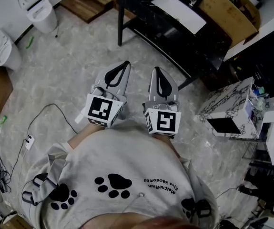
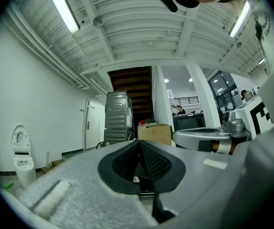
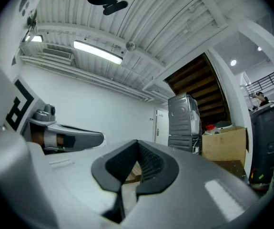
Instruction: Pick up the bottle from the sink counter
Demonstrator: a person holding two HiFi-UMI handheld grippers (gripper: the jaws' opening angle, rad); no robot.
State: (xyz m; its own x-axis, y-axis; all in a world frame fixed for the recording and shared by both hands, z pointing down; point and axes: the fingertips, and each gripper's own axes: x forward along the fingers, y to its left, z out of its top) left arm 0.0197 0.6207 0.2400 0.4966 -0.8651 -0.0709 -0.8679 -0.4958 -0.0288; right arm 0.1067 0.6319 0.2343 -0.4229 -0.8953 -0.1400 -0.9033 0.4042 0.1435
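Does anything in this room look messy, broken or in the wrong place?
Nothing looks spilled or broken. Two oddities show in the head view: a white toilet and a second white toilet stand out on the open marbled floor at upper left, and a thin black cable trails loose to a small white adapter, a possible trip hazard.

A mottled grey floor (image 1: 70, 75) fills the room, with a white toilet (image 1: 39, 6) and wooden steps (image 1: 91, 1) along its far edge. A black counter (image 1: 175, 32) stands nearby. White walls (image 2: 27, 109) meet a ribbed ceiling (image 2: 141, 37) lit by tube lights (image 2: 63, 6).
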